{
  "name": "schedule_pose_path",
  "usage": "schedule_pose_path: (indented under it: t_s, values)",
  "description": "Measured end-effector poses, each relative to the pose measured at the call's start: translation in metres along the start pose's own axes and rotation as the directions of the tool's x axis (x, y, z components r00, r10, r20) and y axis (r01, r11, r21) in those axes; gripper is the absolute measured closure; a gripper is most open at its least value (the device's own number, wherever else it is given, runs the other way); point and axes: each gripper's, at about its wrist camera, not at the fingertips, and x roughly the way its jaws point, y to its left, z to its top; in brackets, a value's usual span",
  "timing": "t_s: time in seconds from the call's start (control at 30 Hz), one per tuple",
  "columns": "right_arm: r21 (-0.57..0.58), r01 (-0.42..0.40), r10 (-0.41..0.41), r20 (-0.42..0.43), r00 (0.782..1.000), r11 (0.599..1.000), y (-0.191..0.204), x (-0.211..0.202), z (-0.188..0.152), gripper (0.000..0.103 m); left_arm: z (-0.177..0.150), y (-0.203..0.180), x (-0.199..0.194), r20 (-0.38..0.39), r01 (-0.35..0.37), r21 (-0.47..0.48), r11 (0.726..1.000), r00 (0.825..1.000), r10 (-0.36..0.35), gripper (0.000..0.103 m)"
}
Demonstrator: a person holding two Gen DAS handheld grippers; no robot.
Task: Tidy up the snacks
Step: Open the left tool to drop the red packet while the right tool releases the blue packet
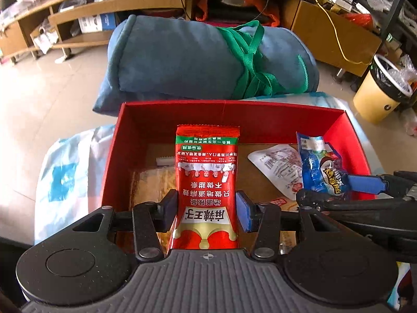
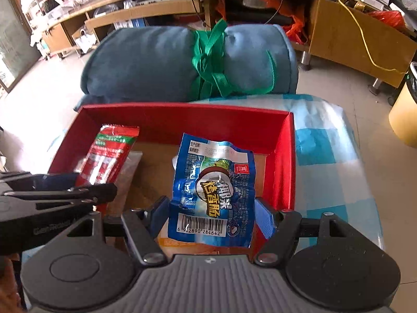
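**Two packets held over the red box, neither yet set down**

The left gripper (image 1: 207, 210) has its jaws pinched on a red snack packet (image 1: 207, 182), which stands upright between the pads above the red box (image 1: 166, 114); the right gripper (image 2: 211, 215) has its jaws closed on a blue sausage packet (image 2: 213, 187), likewise held up over the box's right half. Both packets look to be in the carrying stage, so the step in hand is probably the placing of snacks into the box; the next move would call for lowering each packet to the cardboard floor and spreading the jaws, keeping the two grippers (they sit close together, side by side) from knocking one another.

Counted: one red packet and one blue packet in the grippers; inside the box, a white printed pouch (image 1: 276, 163) lying flat at right, a clear-wrapped tan snack (image 1: 153, 182) at left, and an orange-edged packet (image 2: 182, 244) near the front wall, so three loose items that I can make out, though more may be hidden under the grippers. The box rests on a blue-and-white checked cloth (image 2: 325, 143), with a rolled blue bundle (image 2: 156, 62) tied in green strap just behind it.
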Motion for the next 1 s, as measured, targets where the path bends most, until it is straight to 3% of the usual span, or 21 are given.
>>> schedule_pose_path:
  t_s: [0.53,1.0]
  values:
    - [0.024,-0.019,0.02,-0.002,1.0,1.0,-0.009,-0.001,0.002,0.039,0.005,0.0,0.002,0.002,0.022,-0.021,1.0,1.0,-0.022,0.039]
    - [0.052,-0.027,0.022,0.089,0.996,0.998,-0.034,-0.054,-0.005,0.037,0.002,-0.01,-0.022,0.038,0.09,0.011,0.996,0.995,-0.09,0.034]
